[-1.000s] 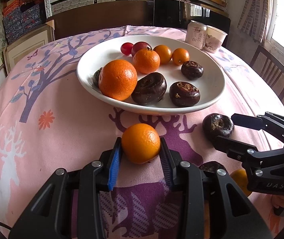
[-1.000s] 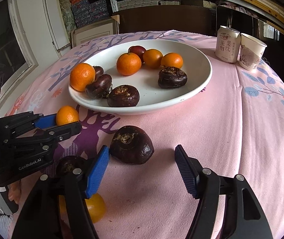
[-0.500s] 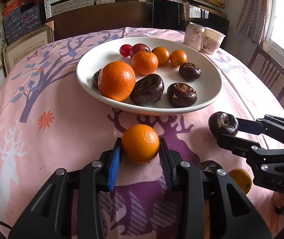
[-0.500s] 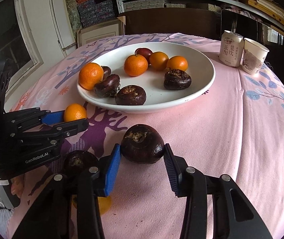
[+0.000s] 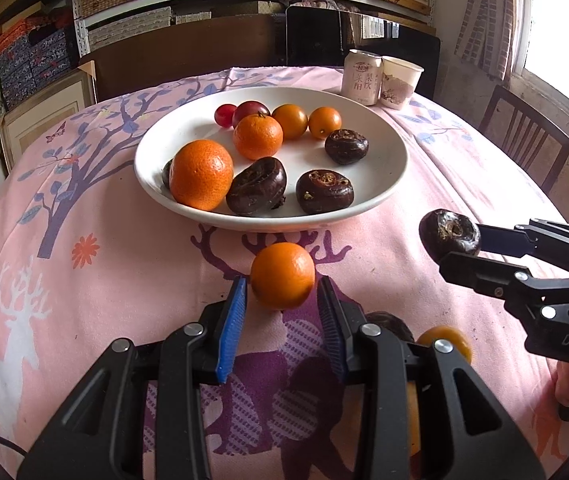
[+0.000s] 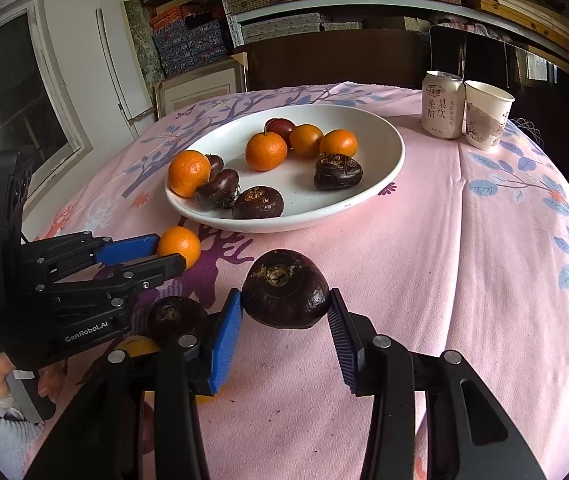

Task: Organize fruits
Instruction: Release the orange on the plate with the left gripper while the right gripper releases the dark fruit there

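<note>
A tangerine is clamped by the left hand-held gripper; a water chestnut is gripped by the right hand-held gripper, near the plate.

1. A dark chestnut on the cloth is mostly hidden behind my left gripper.
2. Same for a small orange; only its top shows.
3. On the plate, another dark fruit peeks from behind the big orange; can't tell what.
4. The can print is too small to read.
</note>
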